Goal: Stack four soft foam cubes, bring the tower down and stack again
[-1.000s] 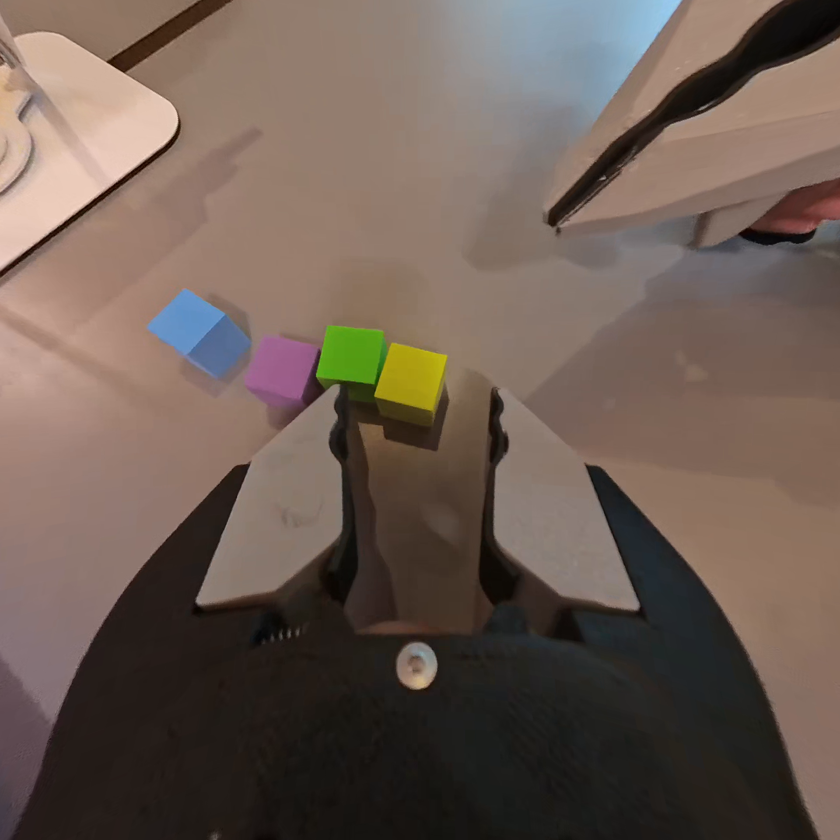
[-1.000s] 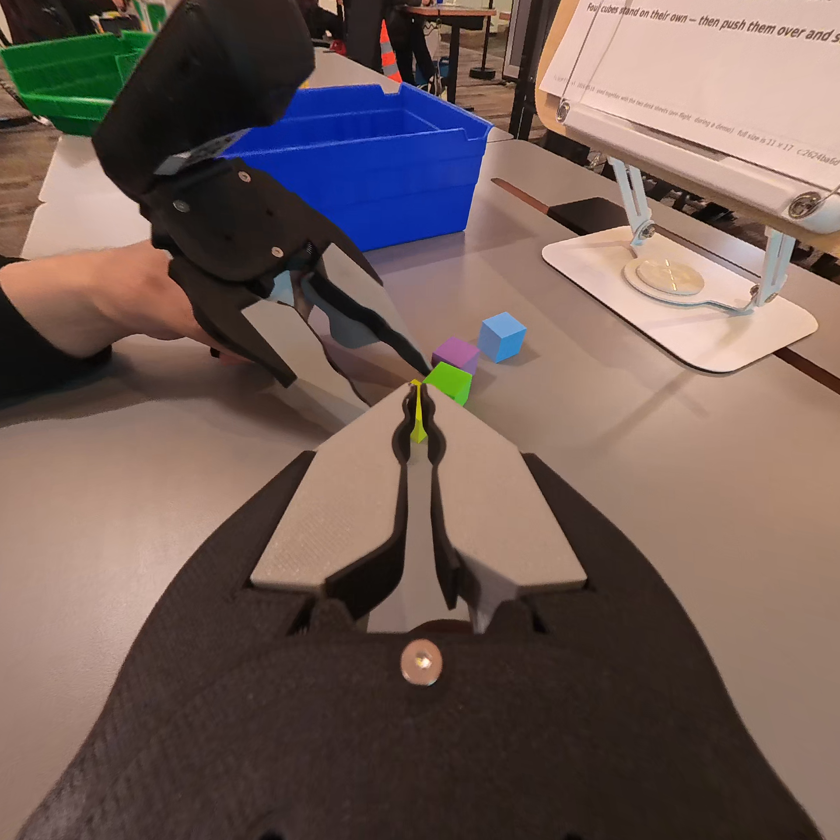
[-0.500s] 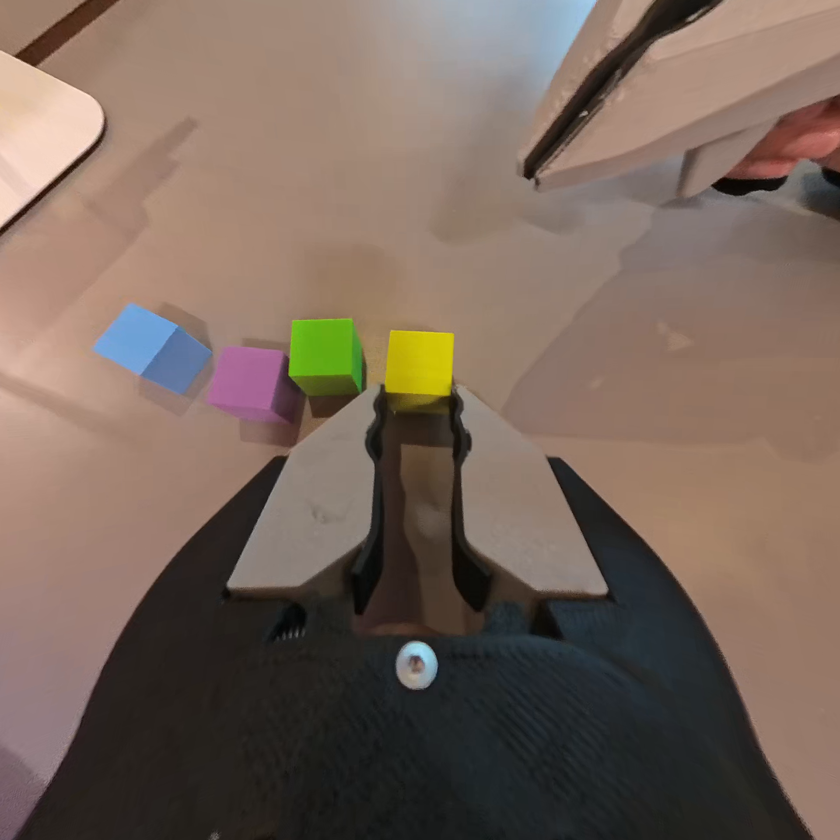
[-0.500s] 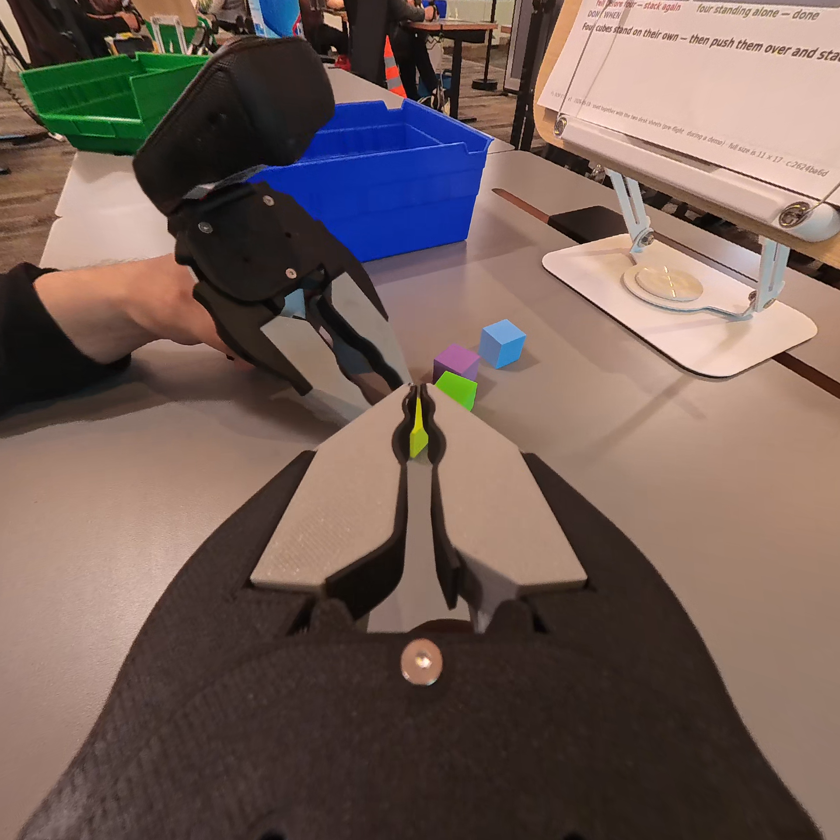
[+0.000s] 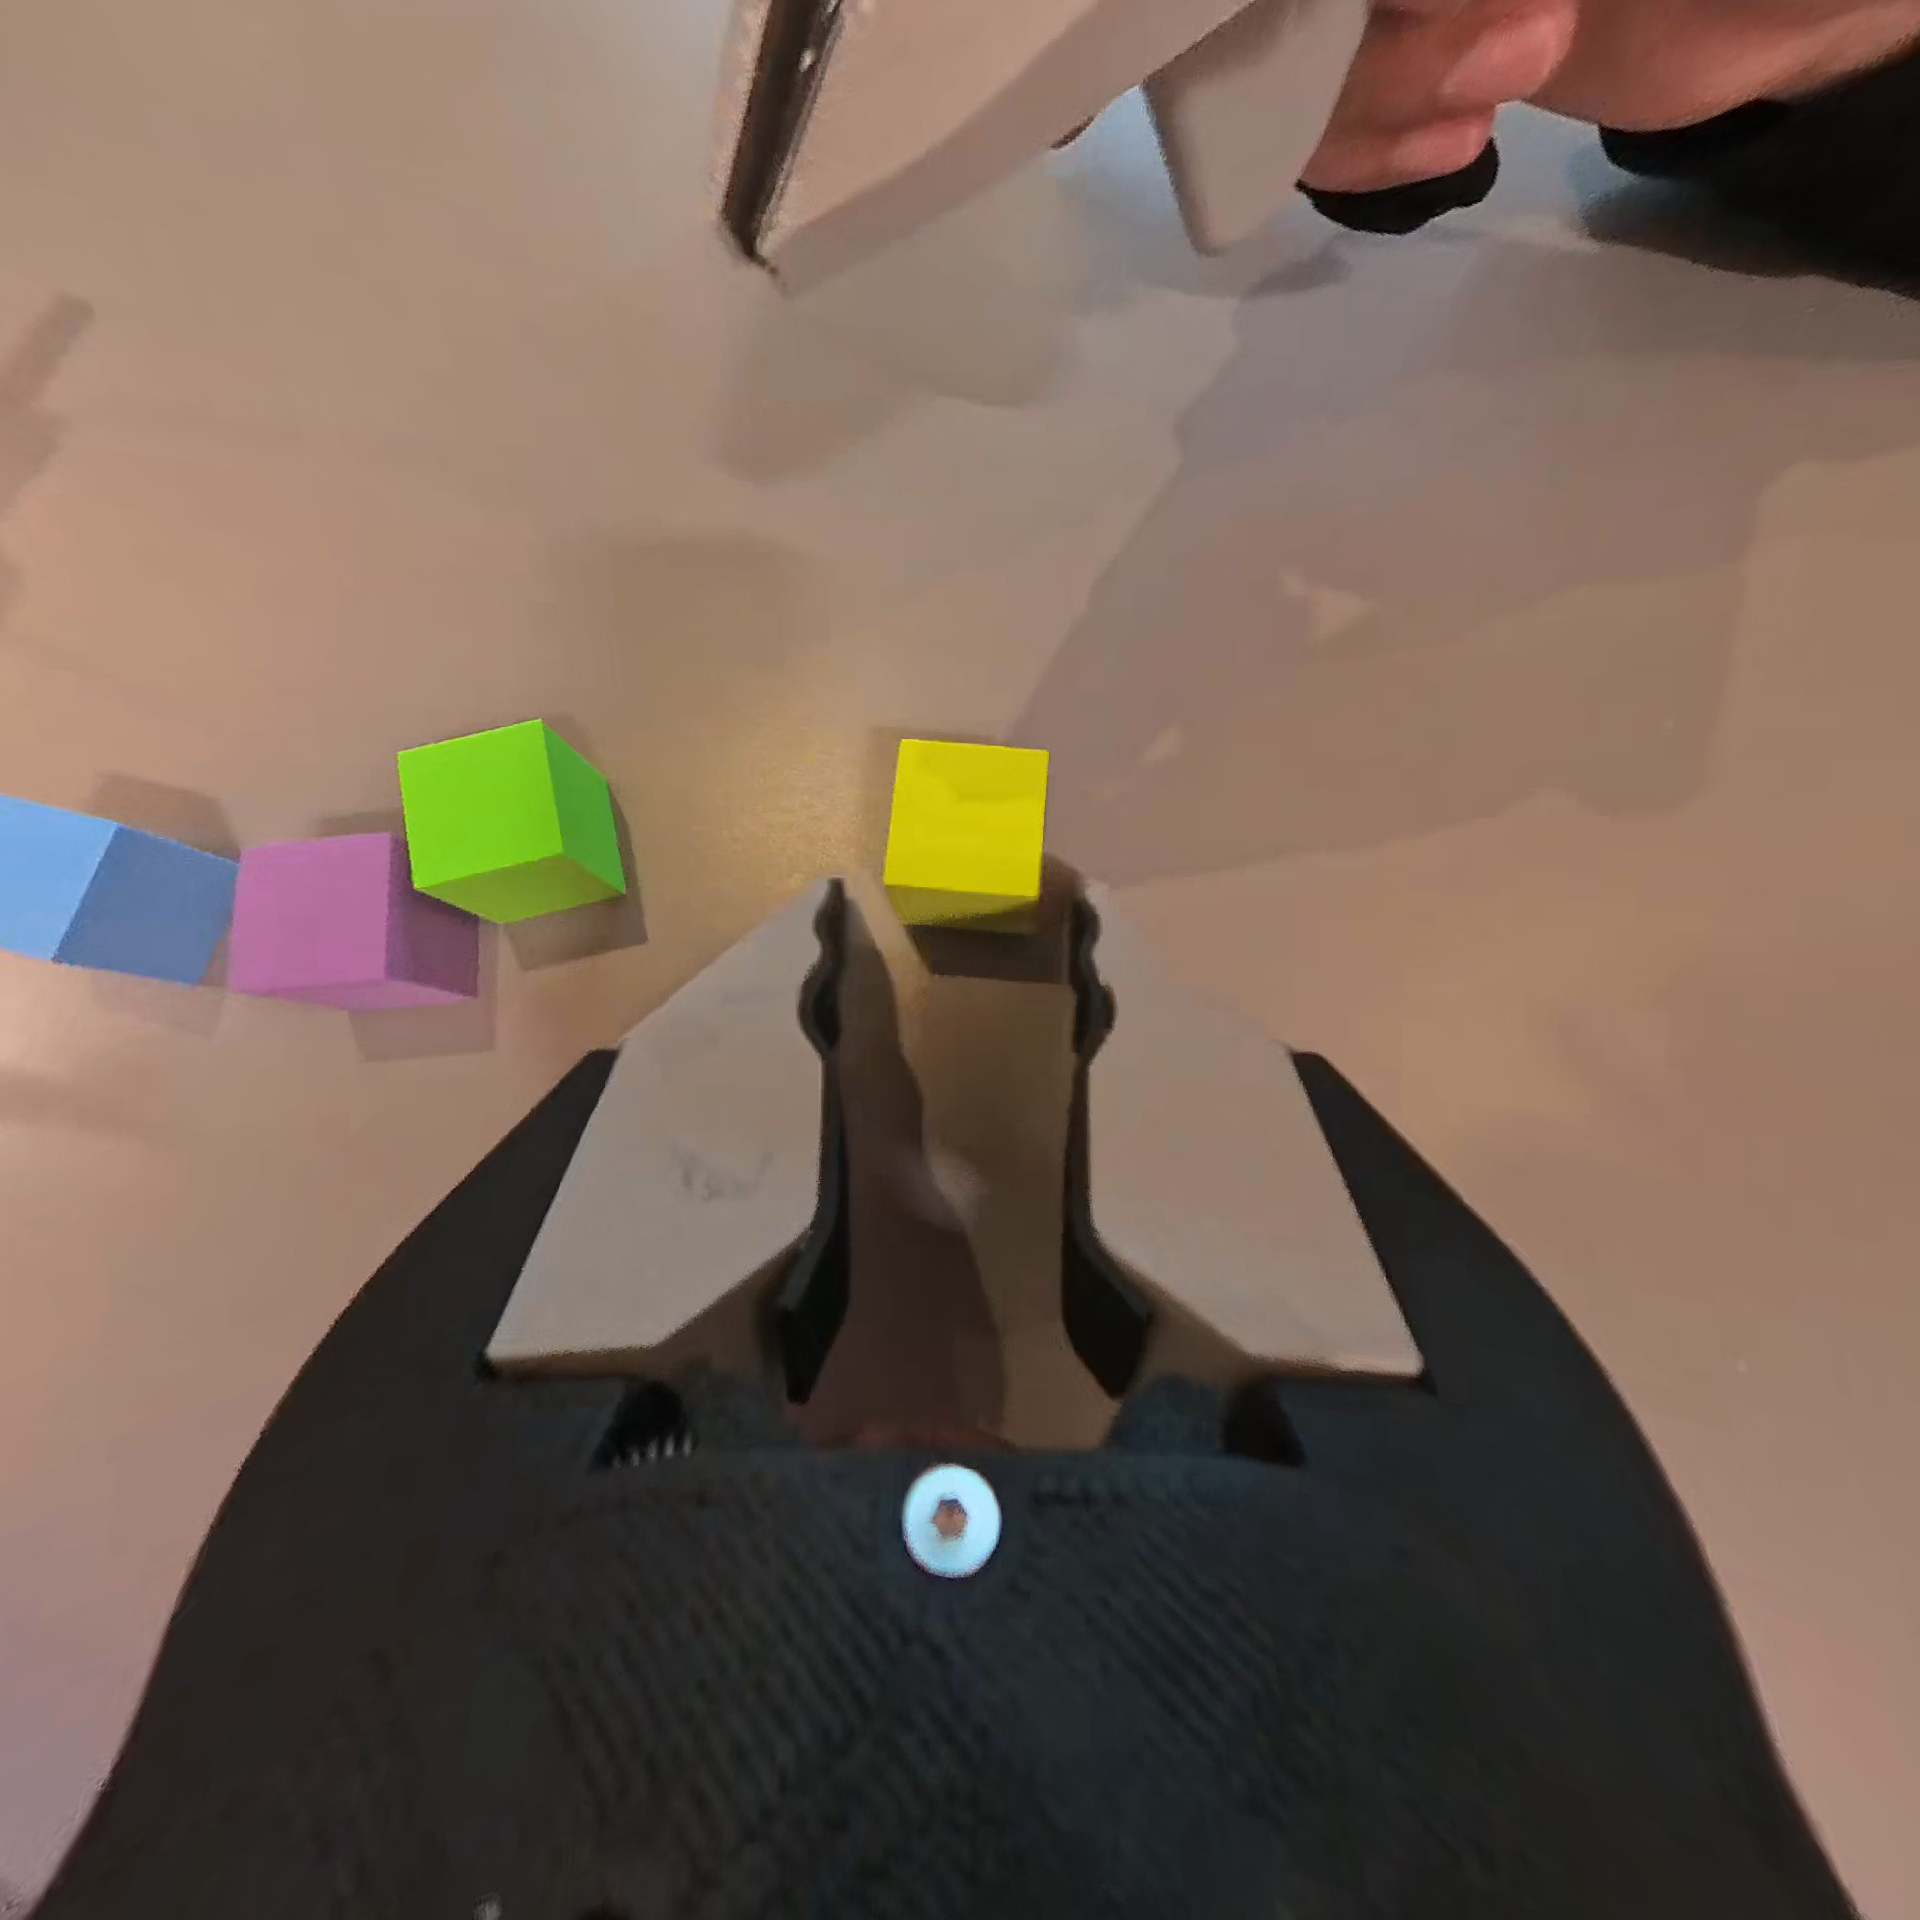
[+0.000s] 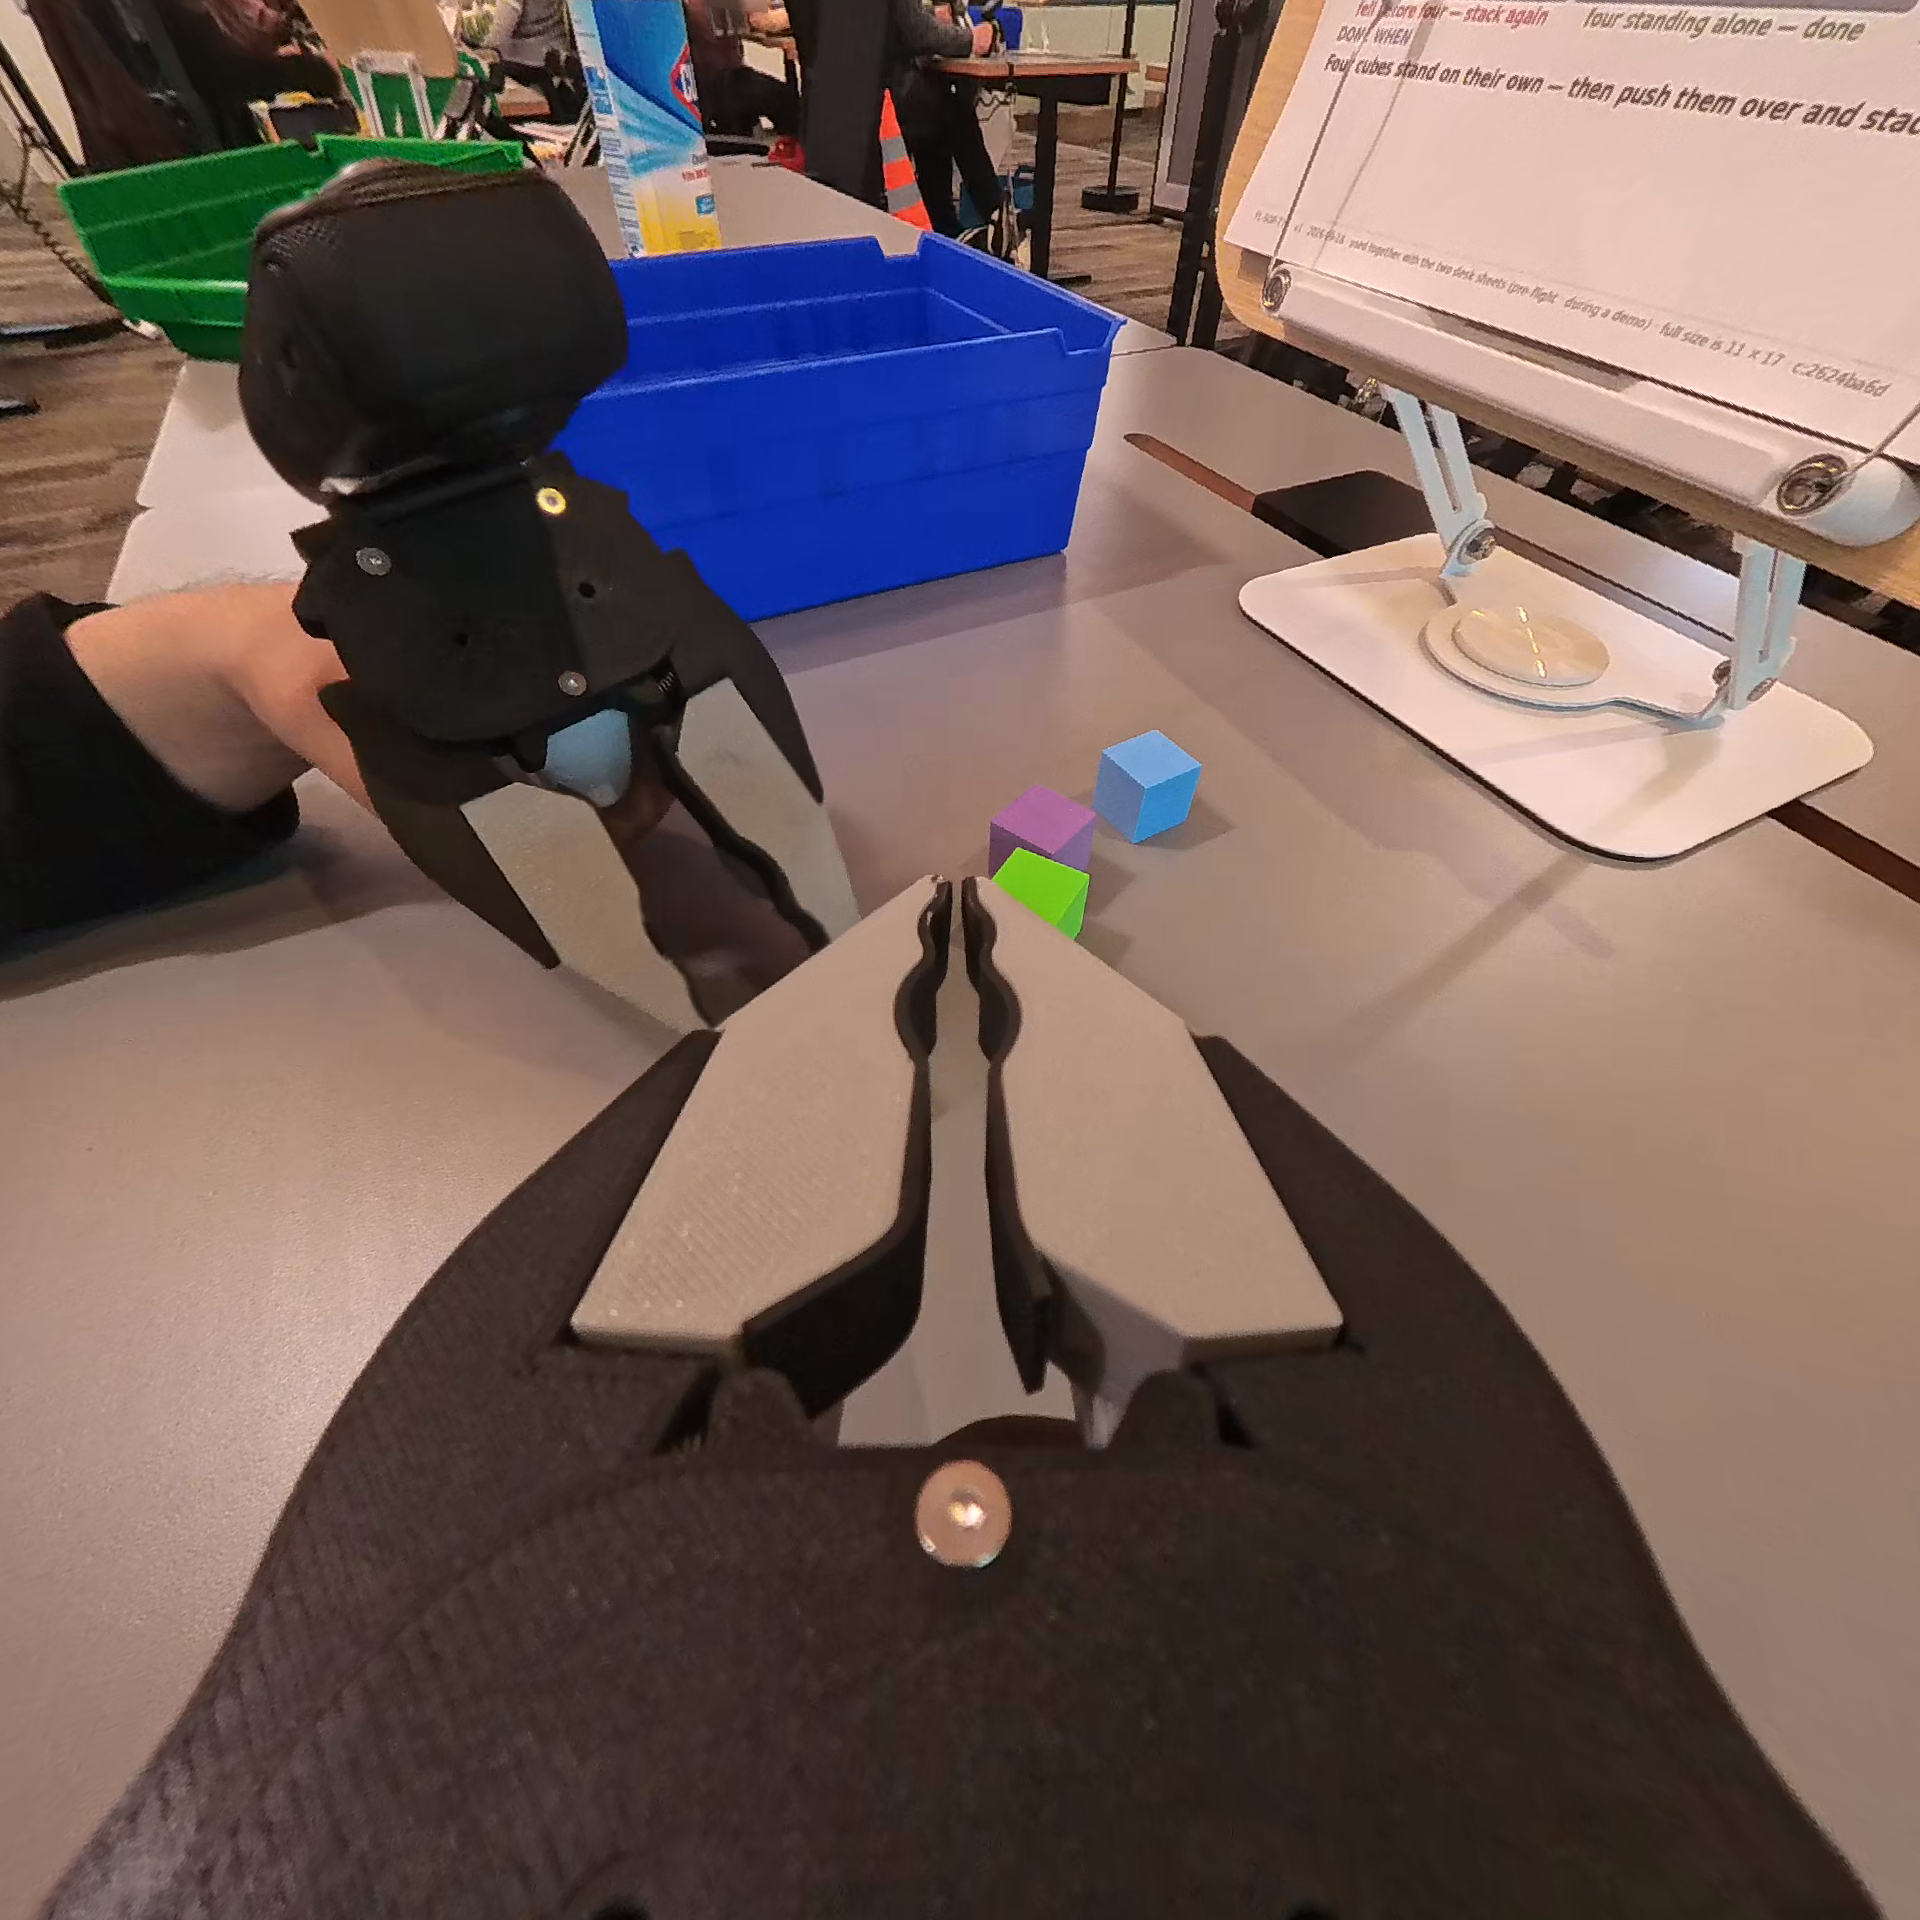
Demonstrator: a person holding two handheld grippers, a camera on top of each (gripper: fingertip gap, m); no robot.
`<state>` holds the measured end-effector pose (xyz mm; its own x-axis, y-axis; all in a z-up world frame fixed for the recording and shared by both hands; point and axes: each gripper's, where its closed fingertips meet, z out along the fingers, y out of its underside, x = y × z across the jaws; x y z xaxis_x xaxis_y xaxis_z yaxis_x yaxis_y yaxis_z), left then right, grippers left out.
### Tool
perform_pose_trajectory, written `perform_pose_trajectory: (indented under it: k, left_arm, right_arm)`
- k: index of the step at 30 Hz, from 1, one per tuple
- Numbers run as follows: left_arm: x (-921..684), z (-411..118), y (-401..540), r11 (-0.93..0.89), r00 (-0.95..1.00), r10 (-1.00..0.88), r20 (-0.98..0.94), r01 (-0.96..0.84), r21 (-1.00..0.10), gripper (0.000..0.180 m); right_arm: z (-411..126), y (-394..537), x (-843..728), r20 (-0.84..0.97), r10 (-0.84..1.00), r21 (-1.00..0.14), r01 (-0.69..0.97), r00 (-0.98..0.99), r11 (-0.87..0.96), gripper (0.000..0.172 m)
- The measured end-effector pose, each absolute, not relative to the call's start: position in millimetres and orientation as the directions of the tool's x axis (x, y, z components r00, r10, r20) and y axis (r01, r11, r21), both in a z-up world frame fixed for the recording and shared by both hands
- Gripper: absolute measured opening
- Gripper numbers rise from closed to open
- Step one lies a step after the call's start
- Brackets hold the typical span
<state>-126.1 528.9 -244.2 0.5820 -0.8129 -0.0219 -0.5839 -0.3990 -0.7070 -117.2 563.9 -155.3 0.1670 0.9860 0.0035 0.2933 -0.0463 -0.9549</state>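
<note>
Yellow foam cube (image 5: 966,826) just ahead of the left gripper (image 5: 961,904), near face lying between the two tips. Jaws spread wider than the cube, a gap showing on the left side; contact on the right side too blurred to tell. Off to the left of the jaws: green cube (image 5: 509,821), tilted, touching the purple cube (image 5: 332,920), then the blue cube (image 5: 104,888) at the frame edge. All four on the tan surface (image 5: 1455,1039), none stacked. Far ahead, upper right: right gripper's grey fingers and a hand (image 5: 1455,94).

Grey fingers of the right gripper (image 6: 956,888) pressed together, nothing between them. Just right of the tips: green cube (image 6: 1044,888), purple cube (image 6: 1044,821) behind it, blue cube (image 6: 1148,784) farther right. Yellow cube hidden. Left of the jaws: left gripper (image 6: 748,956), spread. Beyond: blue bin (image 6: 831,416), green bin (image 6: 156,239), document stand (image 6: 1538,675).
</note>
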Motion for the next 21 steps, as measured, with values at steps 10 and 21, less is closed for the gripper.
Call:
perform_pose_trajectory:
  k: [10, 21]
  left_arm:
    - [-136.3, -212.2, 534.7, -0.378, 0.63, -0.776, -0.028, -0.5, -0.779, 0.055]
    - [-157.8, -201.0, 587.4, -0.486, 0.773, -0.632, -0.041, -0.438, -0.756, 0.053]
  right_arm:
    - [-151.3, 565.4, -115.2, 0.001, 0.985, -0.96, 0.277, 0.172, -0.048, 0.0]
    - [-147.6, 567.6, -112.5, -0.002, 0.984, -0.962, 0.267, 0.177, -0.051, 0.0]
